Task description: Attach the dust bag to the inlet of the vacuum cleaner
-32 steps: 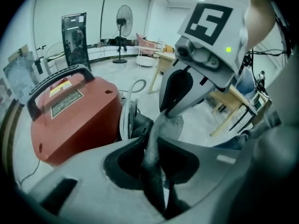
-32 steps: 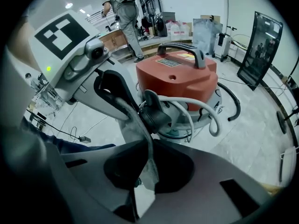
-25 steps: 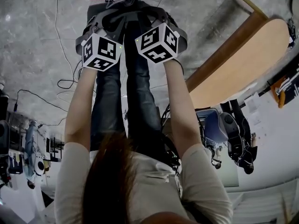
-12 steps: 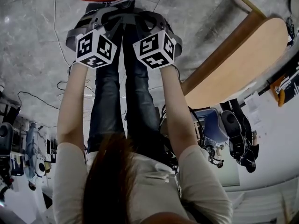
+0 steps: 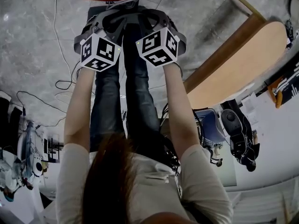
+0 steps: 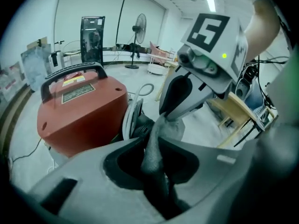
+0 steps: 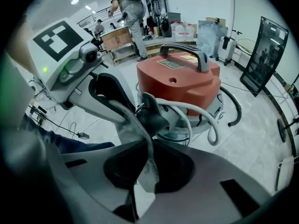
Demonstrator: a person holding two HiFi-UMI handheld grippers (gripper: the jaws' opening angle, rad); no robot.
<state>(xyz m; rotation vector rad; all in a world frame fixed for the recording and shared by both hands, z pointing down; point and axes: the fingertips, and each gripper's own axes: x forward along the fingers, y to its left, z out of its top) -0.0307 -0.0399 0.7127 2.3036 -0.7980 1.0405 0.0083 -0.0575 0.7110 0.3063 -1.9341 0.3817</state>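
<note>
— Bag (image 6: 156, 157) where?
— Pinched at both ends. Left gripper (image 7: 126, 115) clamped on one fold, right gripper (image 6: 167, 115) clamped on another. Grey cloth drawn between the two, tips close together.
— Inlet (image 7: 152, 118)?
— Probably the black piece on the near side of the red vacuum (image 7: 180, 80), beside the white hose (image 7: 205, 120). Dead ahead of the right jaws, just past the cloth. Ahead and a shade left of the left jaws.
— Touching yet?
— Cannot tell. Very near, at any rate. Not seated, by the look of it.
— Long axis of the bag?
— Crosswise, gripper to gripper, so roughly square to the line toward the inlet.
— Nearer hand?
— Hard to call. Side by side from above, both tipped steeply down and forward. Right perhaps slightly closer, judging by the straighter line onto the inlet from there.
— Next, then?
— Likely push both forward together, with the cloth spread and the right leading onto the inlet. Beware of a fold sliding off to one side.
</note>
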